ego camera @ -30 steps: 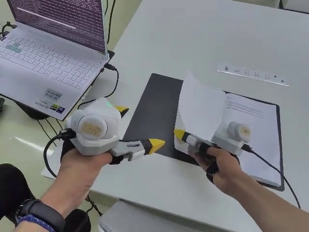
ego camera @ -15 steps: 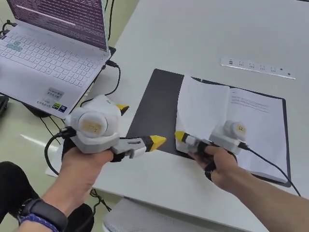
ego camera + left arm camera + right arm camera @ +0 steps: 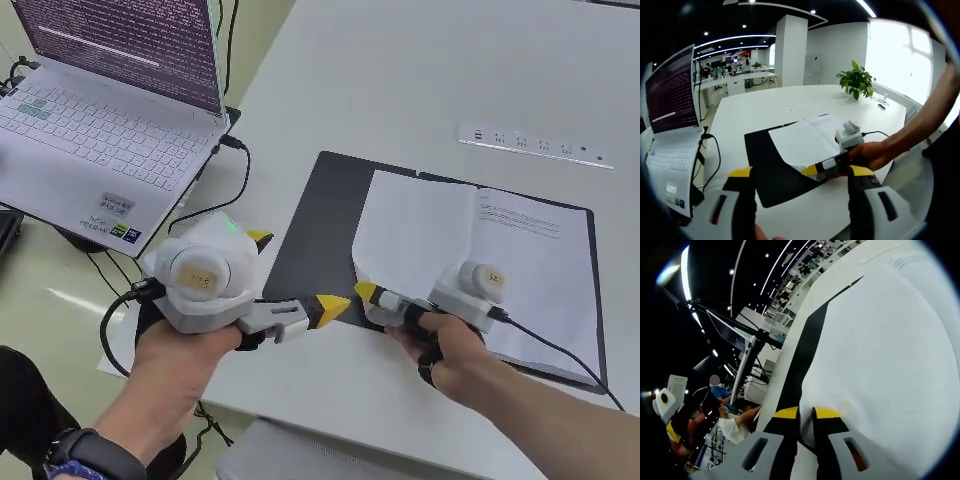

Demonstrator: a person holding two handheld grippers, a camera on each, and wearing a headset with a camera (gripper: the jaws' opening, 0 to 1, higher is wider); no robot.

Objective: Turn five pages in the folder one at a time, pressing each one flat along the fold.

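Tabletop white, carrying an open black folder near its front edge. Laptop, lid up and screen lit, sits left of the folder, partly off the tabletop edge. White page spreads from the folder's fold out over its bare black left half, front corner slightly raised. Printed sheet fills the folder's right half. Power strip lies beyond the folder, well apart. Left gripper hovers at the folder's front-left corner, fingers spread wide, holding nothing. Right gripper is at the folder's front edge, fingers clenched on the page's front corner.
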